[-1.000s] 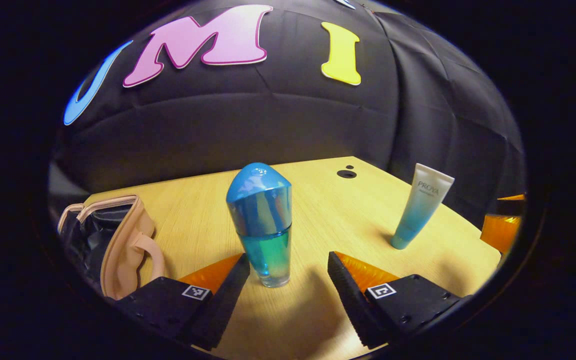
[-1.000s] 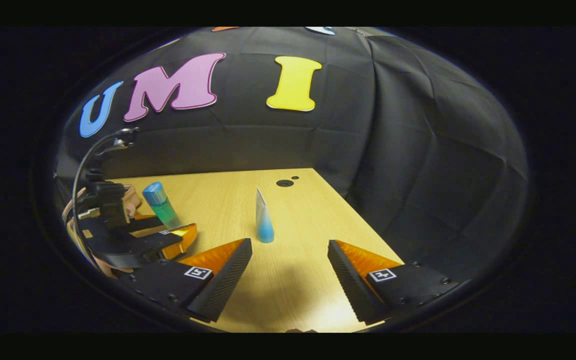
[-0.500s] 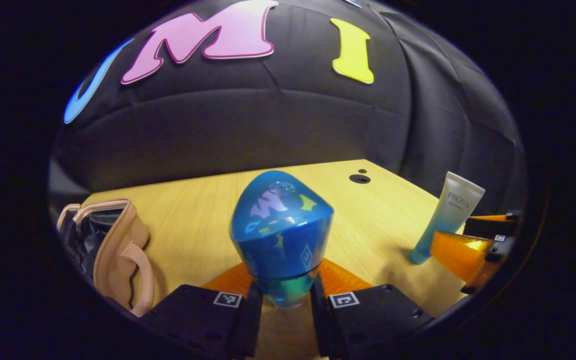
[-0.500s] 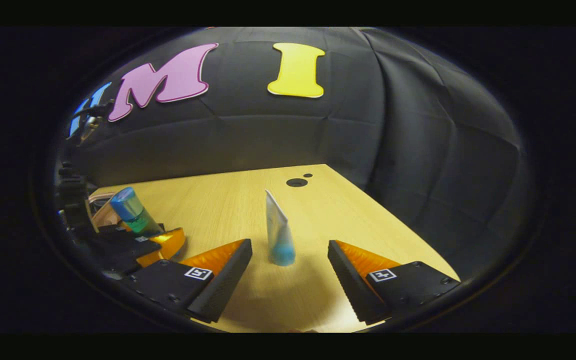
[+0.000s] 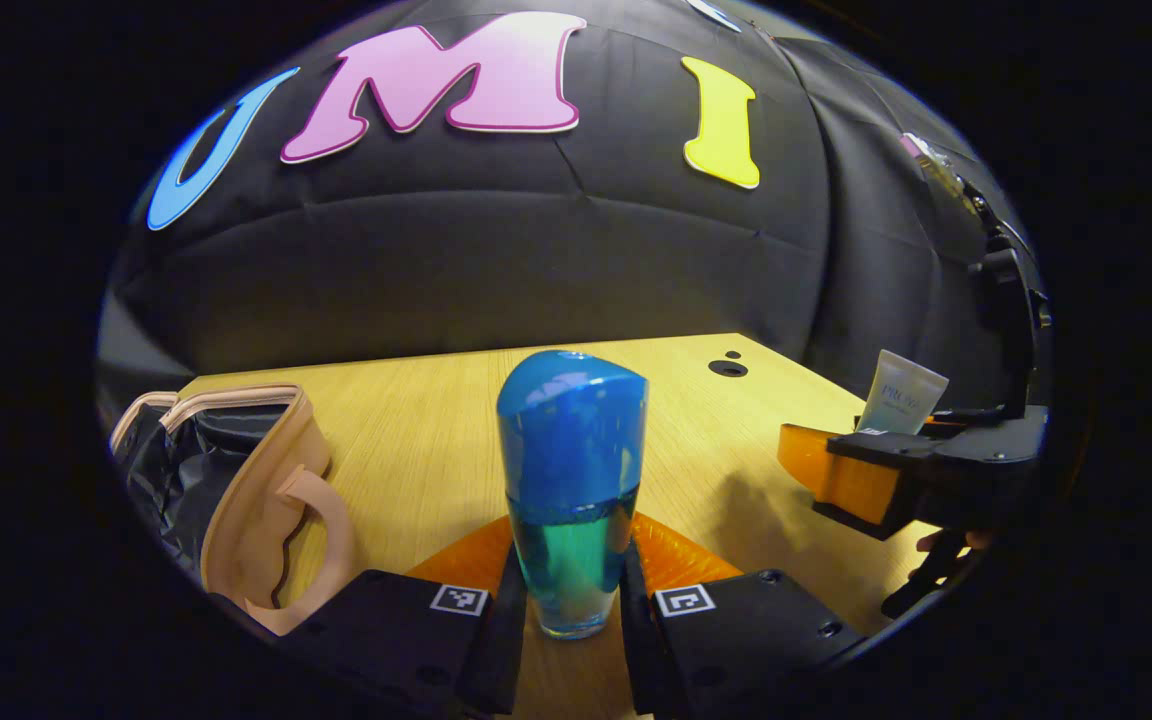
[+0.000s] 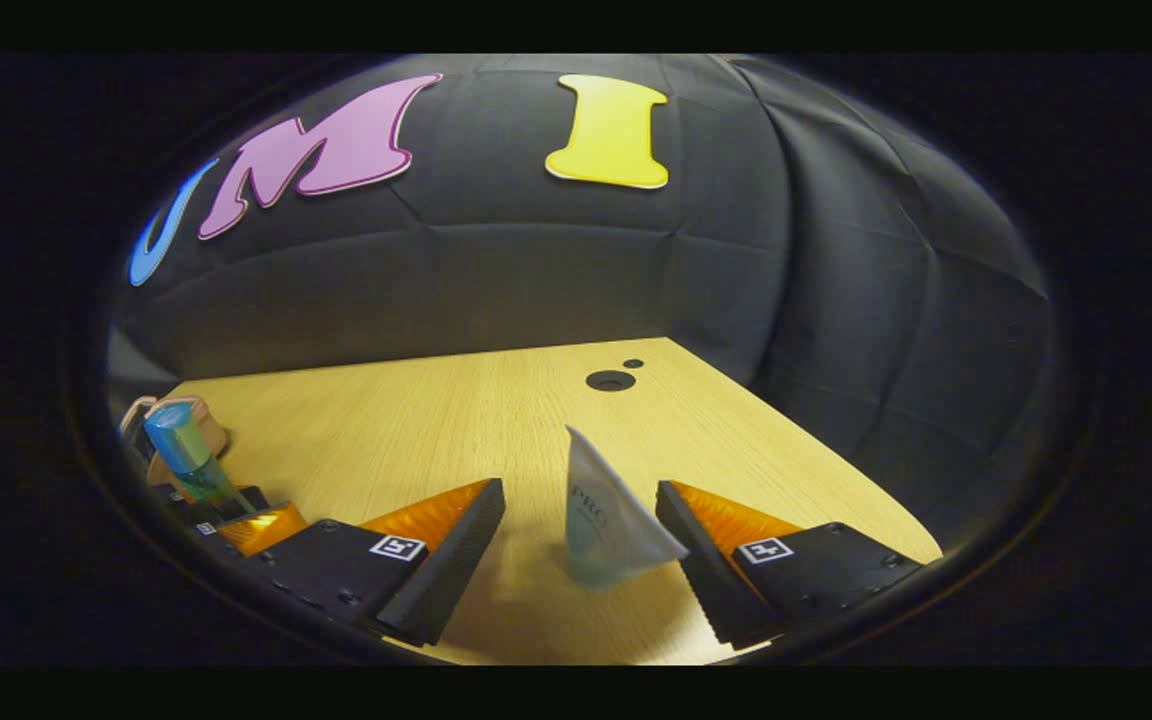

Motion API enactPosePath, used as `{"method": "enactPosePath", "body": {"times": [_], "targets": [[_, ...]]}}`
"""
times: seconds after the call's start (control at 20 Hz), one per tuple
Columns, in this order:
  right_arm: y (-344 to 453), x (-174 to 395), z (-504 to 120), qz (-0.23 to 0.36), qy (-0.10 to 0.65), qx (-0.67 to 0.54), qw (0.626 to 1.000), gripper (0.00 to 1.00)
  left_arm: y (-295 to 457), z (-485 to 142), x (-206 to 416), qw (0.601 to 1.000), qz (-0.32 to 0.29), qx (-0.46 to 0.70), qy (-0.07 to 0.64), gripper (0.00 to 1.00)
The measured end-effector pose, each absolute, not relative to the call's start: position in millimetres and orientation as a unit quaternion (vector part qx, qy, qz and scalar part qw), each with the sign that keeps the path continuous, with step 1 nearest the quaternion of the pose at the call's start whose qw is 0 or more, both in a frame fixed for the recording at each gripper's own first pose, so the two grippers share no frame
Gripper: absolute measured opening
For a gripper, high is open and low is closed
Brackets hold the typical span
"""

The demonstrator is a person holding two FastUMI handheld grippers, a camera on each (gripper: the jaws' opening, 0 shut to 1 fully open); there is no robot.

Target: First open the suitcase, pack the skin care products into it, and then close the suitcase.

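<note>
The left gripper clamps the blue-capped bottle beside the open beige suitcase; the right gripper hangs wide open around the upright tube.

A blue-capped bottle of blue-green liquid is standing upright on the surface, pinched at its lower body. The pale tube is standing cap-down, leaning slightly. The beige suitcase is lying open at the surface's left edge, showing dark lining.
</note>
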State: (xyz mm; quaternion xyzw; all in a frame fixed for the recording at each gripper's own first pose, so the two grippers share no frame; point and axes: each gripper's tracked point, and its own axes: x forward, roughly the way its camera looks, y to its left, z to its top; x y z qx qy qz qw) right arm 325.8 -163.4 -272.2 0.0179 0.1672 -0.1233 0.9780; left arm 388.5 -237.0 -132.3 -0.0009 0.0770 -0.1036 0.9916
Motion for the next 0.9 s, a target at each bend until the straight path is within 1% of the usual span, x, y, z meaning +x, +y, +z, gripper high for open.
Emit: {"method": "enactPosePath", "body": {"times": [0.05,0.15,0.25,0.3,0.35,0.4,0.45,0.5,0.55,0.6,0.65,0.7,0.75,0.85,0.9], "targets": [[-163.6,327.9,-273.9,-0.124,0.166,0.01,0.978,0.96,-235.0,-130.8,386.7,0.992,-0.104,-0.004,0.073,0.46],[-164.7,329.0,-281.2,-0.127,0.172,-0.003,0.977,0.79,-231.0,-131.8,384.1,0.992,-0.106,-0.002,0.068,0.46],[-158.9,327.2,-287.8,-0.116,0.179,0.006,0.977,0.55,-229.7,-129.9,381.2,0.992,-0.108,-0.007,0.063,0.46],[-156.4,328.5,-287.8,-0.11,0.18,0.005,0.977,0.34,-230.5,-127.4,381.0,0.992,-0.112,-0.012,0.054,0.45],[-154.8,328.7,-285.6,-0.105,0.178,-0.001,0.978,0.38,-231.5,-125.8,380.3,0.992,-0.119,-0.013,0.048,0.45],[-148.2,328.0,-284.8,-0.093,0.177,-0.004,0.98,0.32,-232.4,-123.2,378.8,0.991,-0.122,-0.013,0.043,0.45],[-143.6,325.7,-283.4,-0.084,0.176,-0.009,0.981,0.36,-232.2,-124.2,377.1,0.991,-0.125,-0.012,0.042,0.45],[-138.5,322.6,-282.0,-0.074,0.176,-0.013,0.982,0.29,-231.3,-121.5,374.6,0.991,-0.126,-0.013,0.036,0.45],[-132.8,320.3,-277.9,-0.065,0.173,-0.013,0.983,0.25,-230.5,-118.8,373.0,0.991,-0.128,-0.017,0.031,0.45],[-126.5,317.6,-271.8,-0.056,0.171,-0.009,0.984,0.29,-227.9,-113.5,369.7,0.992,-0.125,-0.019,0.025,0.45],[-118.1,313.4,-263.6,-0.048,0.167,-0.003,0.985,0.25,-223.8,-108.5,367.1,0.992,-0.122,-0.019,0.02,0.45],[-110.1,308.3,-256.7,-0.039,0.164,0.0,0.986,0.33,-219.3,-101.1,361.8,0.993,-0.118,-0.022,0.015,0.44],[-102.4,302.5,-250.5,-0.03,0.165,0.0,0.986,0.24,-214.2,-93.2,355.7,0.993,-0.116,-0.028,0.01,0.45],[-84.5,289.8,-236.5,-0.009,0.167,0.0,0.986,0.24,-196.6,-75.4,342.4,0.993,-0.106,-0.042,0.001,0.45],[-73.6,282.6,-227.8,0.003,0.166,0.002,0.986,0.29,-183.1,-68.4,334.4,0.994,-0.095,-0.045,0.002,0.44]]}}
